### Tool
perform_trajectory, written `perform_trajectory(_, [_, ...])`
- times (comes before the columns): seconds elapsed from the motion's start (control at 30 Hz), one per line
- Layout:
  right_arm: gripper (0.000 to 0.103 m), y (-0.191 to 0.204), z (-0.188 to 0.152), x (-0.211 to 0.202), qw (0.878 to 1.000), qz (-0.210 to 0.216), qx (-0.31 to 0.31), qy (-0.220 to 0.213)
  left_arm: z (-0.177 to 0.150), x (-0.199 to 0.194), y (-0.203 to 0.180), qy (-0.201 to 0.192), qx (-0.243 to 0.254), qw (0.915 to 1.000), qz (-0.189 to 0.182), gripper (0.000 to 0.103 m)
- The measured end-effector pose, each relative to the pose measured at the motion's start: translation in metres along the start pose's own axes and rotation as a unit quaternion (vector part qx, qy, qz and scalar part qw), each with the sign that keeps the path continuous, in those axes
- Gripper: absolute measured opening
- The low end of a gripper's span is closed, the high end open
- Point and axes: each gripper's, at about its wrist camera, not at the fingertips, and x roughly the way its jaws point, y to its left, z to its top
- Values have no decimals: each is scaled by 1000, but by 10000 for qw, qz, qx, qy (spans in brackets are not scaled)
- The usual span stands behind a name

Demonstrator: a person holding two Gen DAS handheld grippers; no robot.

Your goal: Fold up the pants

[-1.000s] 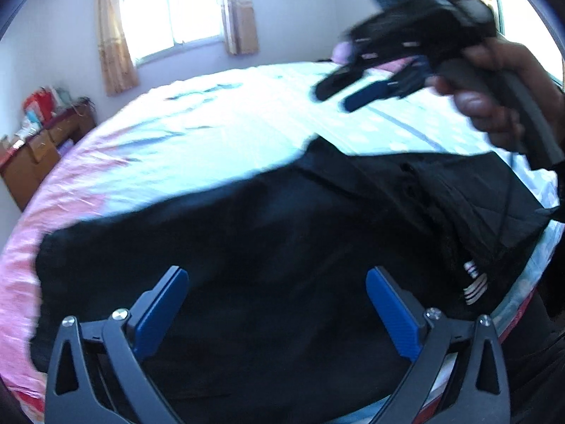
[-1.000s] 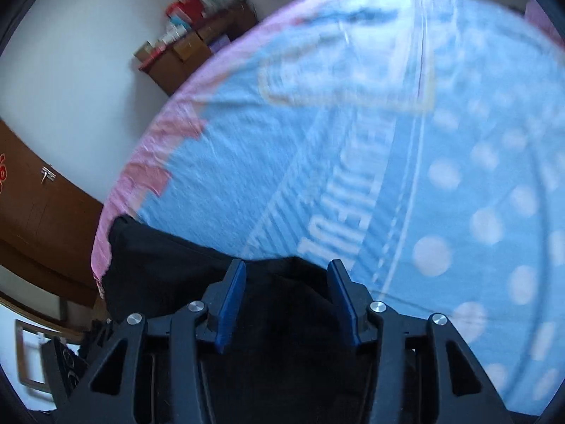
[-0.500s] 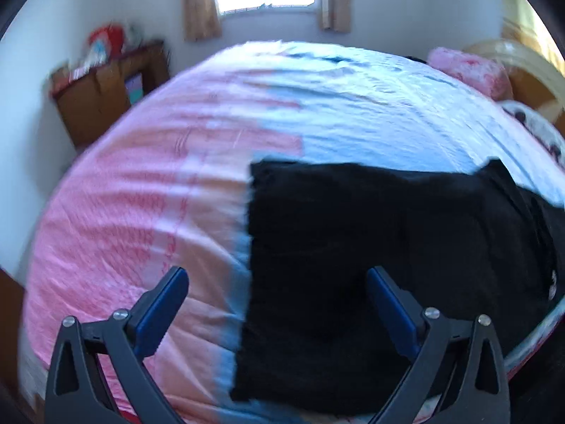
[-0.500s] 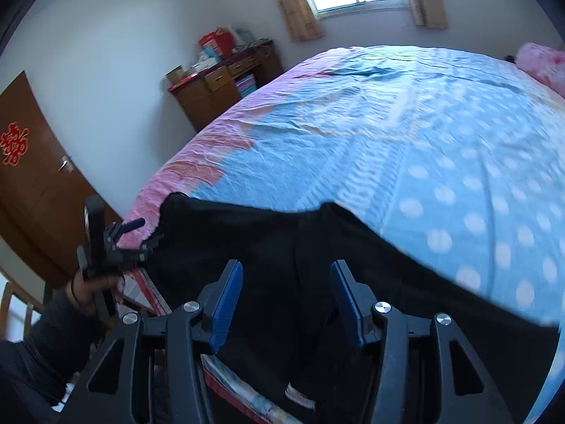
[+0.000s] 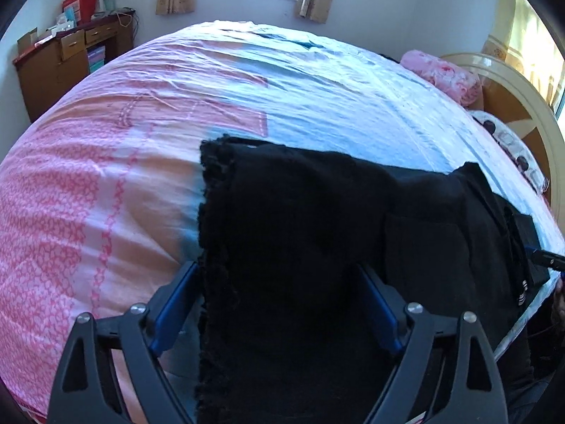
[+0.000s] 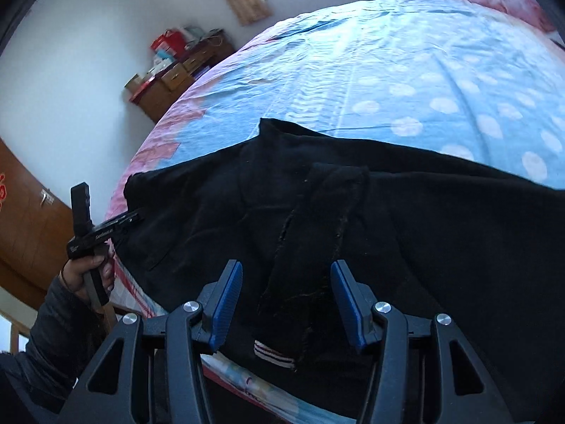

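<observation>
Black pants [image 5: 300,233] lie across the near edge of the bed, leg hems to the left, waist to the right. My left gripper [image 5: 279,304] is open, its blue fingers straddling the hem end from the bed's edge. In the right wrist view the pants [image 6: 441,219] spread wide, with a folded strip and a striped tag [image 6: 272,351] near the edge. My right gripper [image 6: 287,298] is open around that strip. The left gripper [image 6: 125,221] shows there at the far left, at the pants' hem.
The bed [image 5: 317,81] has a pink and blue sheet. A pink pillow [image 5: 441,74] and a curved headboard [image 5: 522,92] are at the right. A wooden dresser [image 5: 67,60] stands by the far wall, below a window.
My left gripper has moved forward over the hem end of the pants. My right gripper has come down close to the waist end, now around a folded strip.
</observation>
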Motion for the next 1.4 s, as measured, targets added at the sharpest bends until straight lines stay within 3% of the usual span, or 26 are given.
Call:
perform_trajectory(0.03, [54,1,-1,0,10000,37,-10,-34,0,-1,-1,11,9,10000,32,87])
perform_trajectory(0.07, [54,2,-2,0,9999,82,-21,-70,1,-2,-3,11,-1,10000,33,79])
perform_trajectory(0.1, [54,3,-3,0,9999,103,-22,-95,2,-3,-4,0,-18,10000,-12,64])
perform_trajectory(0.2, [54,6,-7,-5,9996,237,-39,-155,2,-12,-7,-63,-129,9997,-214,37])
perform_trajectory(0.3, [54,7,-10,-11,9993,281,-71,-256,2,-25,-8,-221,-329,9988,-272,24])
perform_trajectory(0.5, [54,-3,-12,-33,9980,234,28,-592,10,-69,-36,-577,-409,9964,-475,20])
perform_trajectory(0.6, [54,-15,-15,-40,9971,219,222,-695,19,-92,-64,-729,-225,9955,-556,19])
perform_trajectory(0.83, [54,-44,-19,-63,9916,115,703,-1077,40,-119,-129,-814,-194,9864,-1416,19])
perform_trajectory(0.93, [54,-60,-24,-79,9868,-9,924,-1328,51,-121,-166,-747,-154,9798,-1846,19])
perform_trajectory(1.13, [54,-92,-39,-107,9733,-324,1414,-1778,67,-117,-254,-636,520,9712,-2237,19])
perform_trajectory(1.4, [54,-119,-50,-153,9511,-905,1674,-2431,71,-70,-353,-91,1206,9569,-2640,19])
